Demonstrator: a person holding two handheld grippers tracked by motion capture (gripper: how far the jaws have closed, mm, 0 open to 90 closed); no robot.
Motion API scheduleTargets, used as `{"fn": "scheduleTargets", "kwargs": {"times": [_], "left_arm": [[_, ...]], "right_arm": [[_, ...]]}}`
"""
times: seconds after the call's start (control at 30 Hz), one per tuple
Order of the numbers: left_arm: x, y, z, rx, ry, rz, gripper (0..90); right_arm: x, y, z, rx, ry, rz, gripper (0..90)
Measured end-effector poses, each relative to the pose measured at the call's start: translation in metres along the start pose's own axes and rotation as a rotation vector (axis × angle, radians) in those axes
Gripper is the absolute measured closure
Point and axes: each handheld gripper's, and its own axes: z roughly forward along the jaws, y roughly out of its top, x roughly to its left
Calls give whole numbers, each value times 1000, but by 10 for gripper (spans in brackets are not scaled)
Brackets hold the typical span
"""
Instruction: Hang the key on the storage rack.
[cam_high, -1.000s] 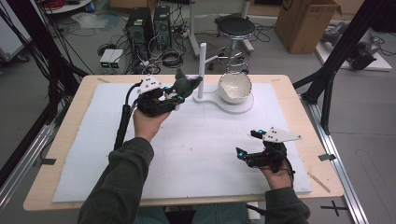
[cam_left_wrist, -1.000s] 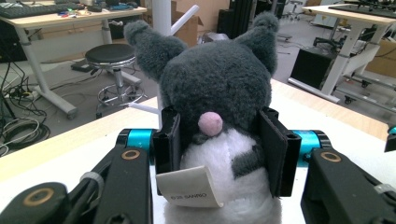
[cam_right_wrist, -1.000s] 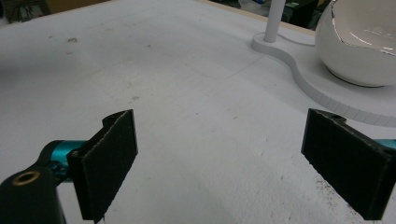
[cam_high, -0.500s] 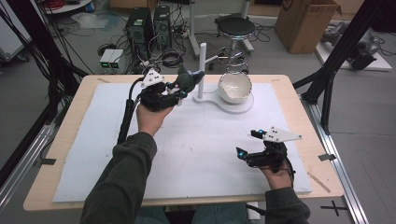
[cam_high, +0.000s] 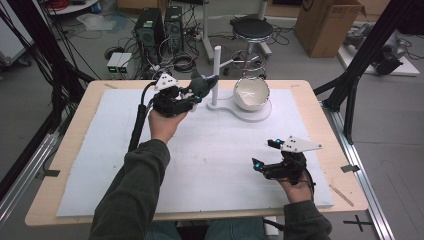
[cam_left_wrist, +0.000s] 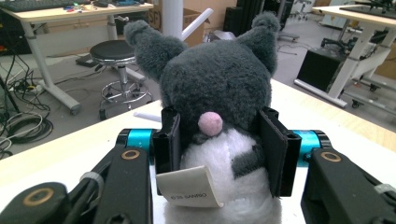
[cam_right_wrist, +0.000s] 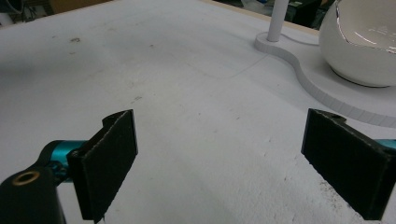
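While the left gripper (cam_high: 192, 92), raised near the table's (cam_high: 75, 130) far edge, clamps a grey plush toy (cam_left_wrist: 219, 116), the right gripper (cam_high: 265, 157) rests wide open, empty, near the right edge.

Left arm: I reached it forward toward the tabletop's far edge, sleeve to the wrist, hand wrapped under my left gripper (cam_high: 192, 92). Its jaws were clamped on either side of a grey plush toy (cam_left_wrist: 219, 116), pads (cam_left_wrist: 274, 149) pressed into the fur. Right arm: I kept it near the tabletop's near right corner, my right gripper (cam_high: 264, 155) low over the surface, jaws spread wide apart, nothing between them.
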Motion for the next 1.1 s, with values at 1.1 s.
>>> {"fn": "scheduleTargets", "kwargs": {"times": [1.1], "left_arm": [[1, 3, 14, 37, 10, 11, 549]], "right_arm": [[-1, -1, 0, -2, 7, -2, 99]]}}
